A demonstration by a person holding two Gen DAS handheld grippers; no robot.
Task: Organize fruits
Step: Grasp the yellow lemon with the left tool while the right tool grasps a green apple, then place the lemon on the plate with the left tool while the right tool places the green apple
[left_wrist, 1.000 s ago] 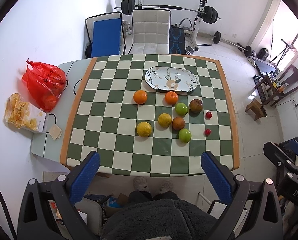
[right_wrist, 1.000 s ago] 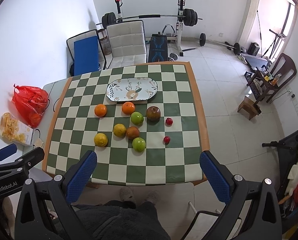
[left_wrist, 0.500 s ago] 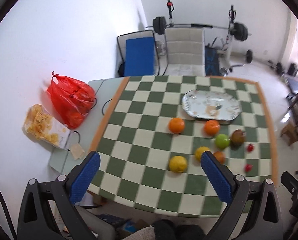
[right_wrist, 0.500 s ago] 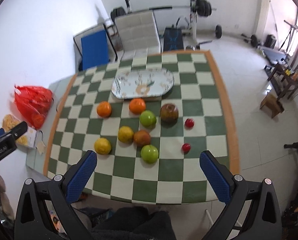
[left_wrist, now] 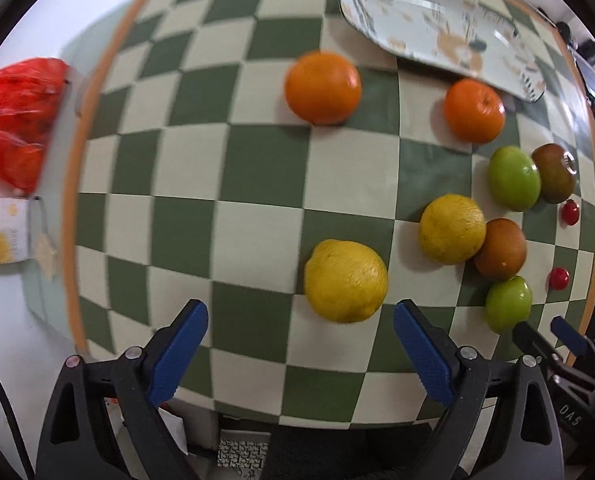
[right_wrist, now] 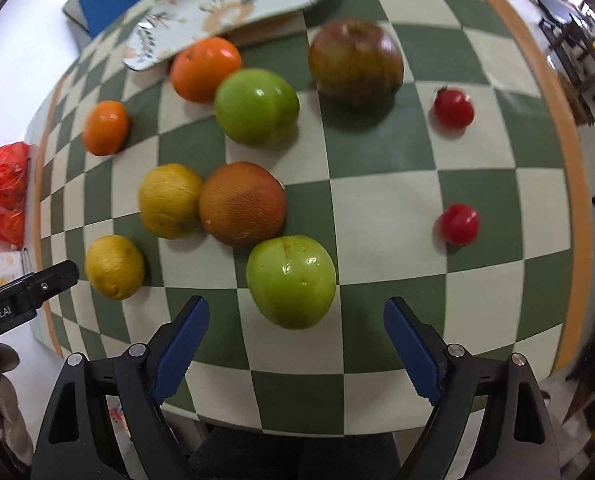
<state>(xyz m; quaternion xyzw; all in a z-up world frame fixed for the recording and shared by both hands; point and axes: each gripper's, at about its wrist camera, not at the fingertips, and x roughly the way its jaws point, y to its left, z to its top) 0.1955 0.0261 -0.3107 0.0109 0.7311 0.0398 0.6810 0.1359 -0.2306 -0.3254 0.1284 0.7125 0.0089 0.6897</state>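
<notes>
The left gripper (left_wrist: 300, 344) has its jaws wide apart, and the yellow lemon (left_wrist: 346, 280) lies on the checkered table (left_wrist: 185, 168) just ahead, slightly right of centre; the right gripper (right_wrist: 296, 340) is likewise spread, with a green apple (right_wrist: 291, 281) straight ahead between its fingers. The plate (right_wrist: 233, 4) sits empty at the far side; each hand seems nearest its own fruit.

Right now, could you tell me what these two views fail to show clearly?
- Patterned plate: far side cut off by the top edge in both views; its print is motion-blurred.
- Red bag: contents blurred, left side cropped.
- Snack box: label unreadable at the left wrist view's edge.
- Brown fruit: partly behind the yellow citrus.
</notes>
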